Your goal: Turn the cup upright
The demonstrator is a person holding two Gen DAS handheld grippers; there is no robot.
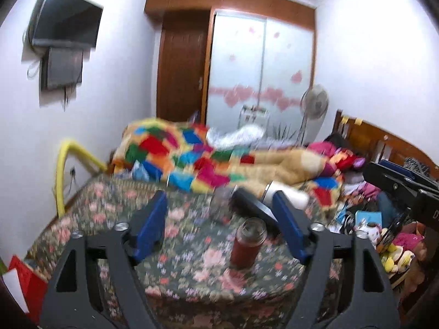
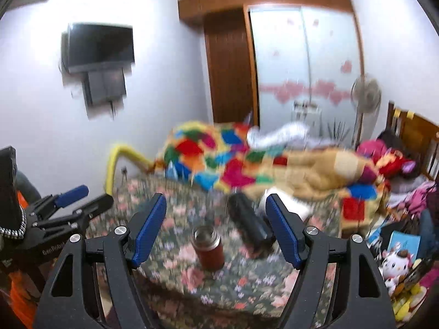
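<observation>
Red cup (image 2: 208,249): stands on the floral bedspread (image 2: 247,288), metal rim up, long axis vertical.
Black bottle (image 2: 249,222): lies on its side, just right of the cup.
Right gripper (image 2: 216,230): wide, empty; cup ahead between its fingers, slightly nearer.
Left gripper (image 1: 219,224): wide, empty; cup ahead, right of centre.

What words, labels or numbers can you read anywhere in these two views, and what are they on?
"GenRobot", partly cut off and blurred, on the body of the left gripper, seen from the right wrist view.
A single pale letter, maybe "D", on the right gripper; too cropped to be sure.
Blue box: print too blurred.
</observation>
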